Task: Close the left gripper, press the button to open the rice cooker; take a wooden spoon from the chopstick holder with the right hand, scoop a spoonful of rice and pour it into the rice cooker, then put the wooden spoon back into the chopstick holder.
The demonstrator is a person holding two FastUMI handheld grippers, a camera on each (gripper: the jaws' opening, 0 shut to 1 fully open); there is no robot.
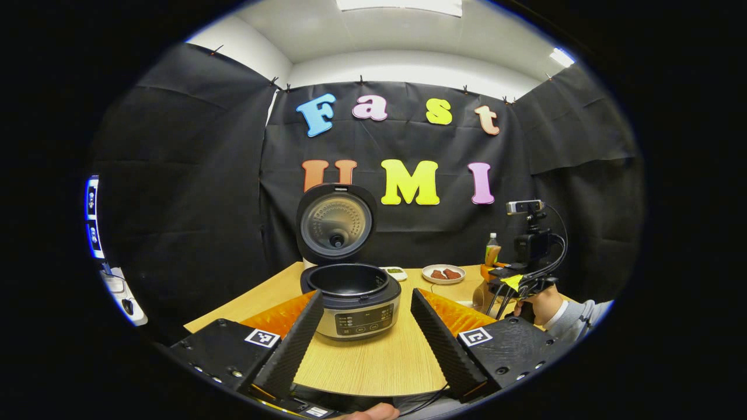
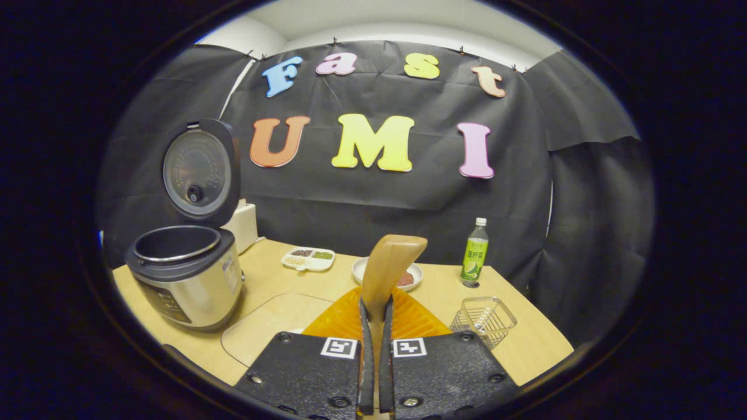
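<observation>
Two steps look done: the rice cooker [image 2: 184,274] stands open, and the right gripper [image 2: 373,326] is clamped on the wooden spoon [image 2: 388,265], its long axis upright, bowl above the fingers. Next comes scooping rice, I judge. Left gripper [image 1: 365,326] gapes wide, cooker just ahead.

Rice cooker [image 2: 184,274]: silver body, dark rim, lid up and vertical, inner pot looks empty, near tabletop's left edge. Wooden spoon [image 2: 388,265]: light wood, upright, bowl end up, clamped between the right gripper [image 2: 373,350] 2 fingers.
</observation>
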